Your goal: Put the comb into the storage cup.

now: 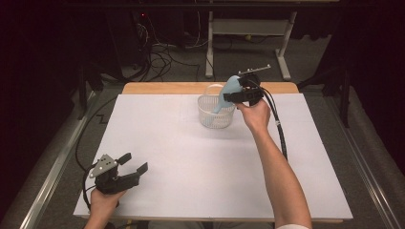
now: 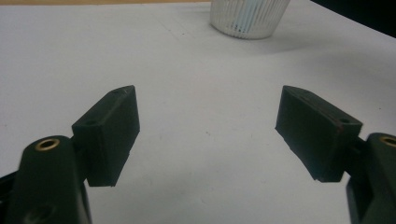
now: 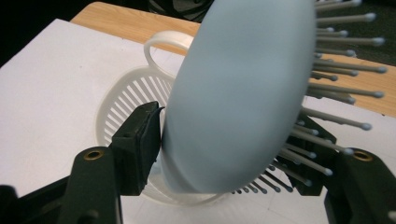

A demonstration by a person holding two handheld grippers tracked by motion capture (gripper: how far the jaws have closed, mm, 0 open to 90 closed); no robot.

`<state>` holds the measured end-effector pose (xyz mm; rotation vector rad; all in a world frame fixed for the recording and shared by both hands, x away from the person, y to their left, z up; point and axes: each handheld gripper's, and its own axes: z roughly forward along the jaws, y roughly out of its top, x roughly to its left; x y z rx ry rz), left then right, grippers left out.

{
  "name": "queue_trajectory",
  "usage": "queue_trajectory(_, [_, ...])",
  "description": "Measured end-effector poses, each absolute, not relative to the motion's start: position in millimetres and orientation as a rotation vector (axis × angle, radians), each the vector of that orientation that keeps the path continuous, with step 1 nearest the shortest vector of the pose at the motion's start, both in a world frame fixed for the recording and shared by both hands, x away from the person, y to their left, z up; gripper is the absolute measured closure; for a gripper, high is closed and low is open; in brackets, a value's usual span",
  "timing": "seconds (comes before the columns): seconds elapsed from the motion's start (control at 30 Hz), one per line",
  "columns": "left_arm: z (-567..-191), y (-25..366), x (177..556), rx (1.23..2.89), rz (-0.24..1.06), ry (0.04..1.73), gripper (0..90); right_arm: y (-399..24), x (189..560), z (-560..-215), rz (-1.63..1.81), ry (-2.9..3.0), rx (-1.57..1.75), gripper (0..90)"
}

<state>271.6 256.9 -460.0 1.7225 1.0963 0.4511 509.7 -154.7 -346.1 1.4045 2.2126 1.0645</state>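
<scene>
A light blue hairbrush (image 1: 230, 88) stands tilted over a white slatted basket (image 1: 210, 119) at the far middle of the table, its handle end down inside the basket. My right gripper (image 1: 234, 91) is around the brush head. In the right gripper view the brush (image 3: 243, 93) sits between the spread jaws of that gripper (image 3: 236, 119): its smooth back is against the left pad and its bristles point at the right pad, with the basket (image 3: 116, 107) below. My left gripper (image 1: 136, 162) rests near the front left corner, open and with nothing in it (image 2: 208, 91).
The white tabletop (image 1: 191, 167) has a wooden strip (image 1: 167, 88) along its far edge. A black cable (image 1: 279, 129) trails from the right gripper along the forearm. The basket (image 2: 247, 18) is far ahead of the left jaws. Desk legs and cables lie on the floor beyond.
</scene>
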Motion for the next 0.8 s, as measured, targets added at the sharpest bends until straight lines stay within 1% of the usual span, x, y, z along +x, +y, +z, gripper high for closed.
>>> queue_trajectory(0.2, [-460.0,257.1,272.0,1.723,0.452,1.096,21.1,-157.6,510.3,-347.2,1.054,2.224,1.416,33.2])
queue_trajectory(0.8, [-460.1,256.5,272.4,1.729,0.451,1.091,21.1,-170.7,507.6,-354.3,1.069,2.214,1.436,31.8])
